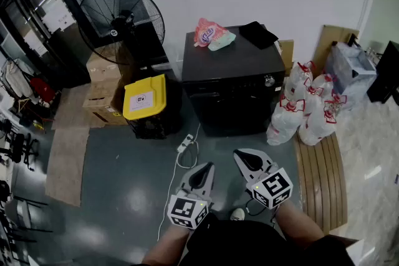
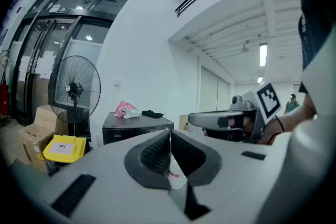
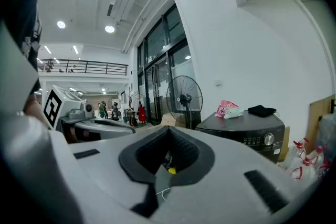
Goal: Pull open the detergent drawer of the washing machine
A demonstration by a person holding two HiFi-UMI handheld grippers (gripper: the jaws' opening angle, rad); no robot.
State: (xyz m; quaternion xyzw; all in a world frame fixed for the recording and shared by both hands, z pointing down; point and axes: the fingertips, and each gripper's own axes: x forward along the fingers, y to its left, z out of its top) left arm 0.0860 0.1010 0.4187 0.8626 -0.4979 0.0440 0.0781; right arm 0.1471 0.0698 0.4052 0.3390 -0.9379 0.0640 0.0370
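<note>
Both claws, the left gripper (image 1: 206,168) and the right gripper (image 1: 242,157), are clenched empty, so without opening they may only bump the washing machine (image 1: 234,81), not catch its drawer.

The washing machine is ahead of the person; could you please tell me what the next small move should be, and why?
Probably step toward the washing machine: the left hand-held gripper and right hand-held gripper are both shut, empty and well short of its front panel.
</note>
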